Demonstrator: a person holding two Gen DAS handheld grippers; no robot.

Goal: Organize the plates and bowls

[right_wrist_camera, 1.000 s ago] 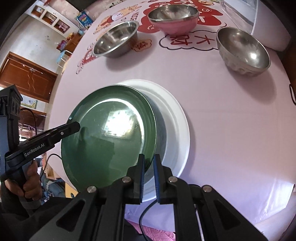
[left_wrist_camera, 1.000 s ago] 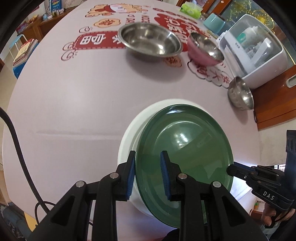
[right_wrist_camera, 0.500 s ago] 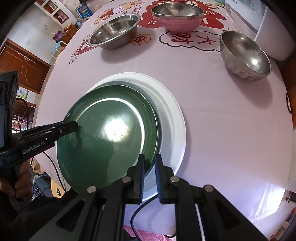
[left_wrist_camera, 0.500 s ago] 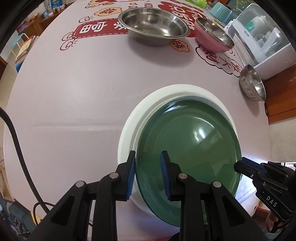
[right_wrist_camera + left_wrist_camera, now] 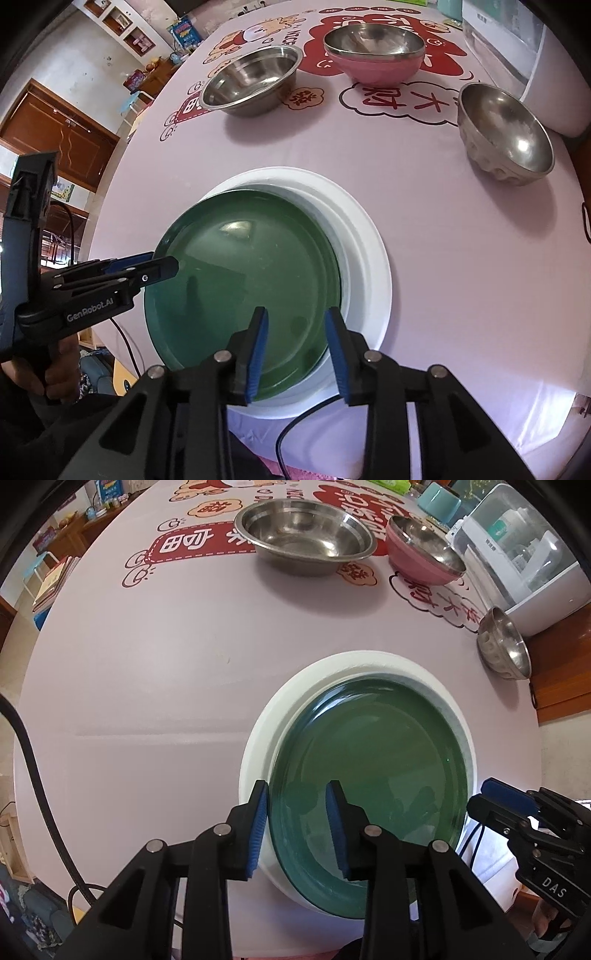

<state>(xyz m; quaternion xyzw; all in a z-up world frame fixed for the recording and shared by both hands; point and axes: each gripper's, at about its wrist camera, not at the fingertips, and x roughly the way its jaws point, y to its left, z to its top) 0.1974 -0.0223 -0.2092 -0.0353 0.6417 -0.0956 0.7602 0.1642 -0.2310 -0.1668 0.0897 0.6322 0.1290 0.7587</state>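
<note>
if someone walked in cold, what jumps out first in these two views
The big green plate sitting in a wider white plate at the near edge of the pink tablecloth grabs the eye. The left gripper and right gripper flank it on opposite rims, jaws just opening, pads off the rim. Behind stand a wide steel bowl, a pink bowl and a small steel bowl.

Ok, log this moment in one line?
green plate: nested in white plate | left hand-held gripper: opening, plate rim between | right hand-held gripper: opening, released
</note>
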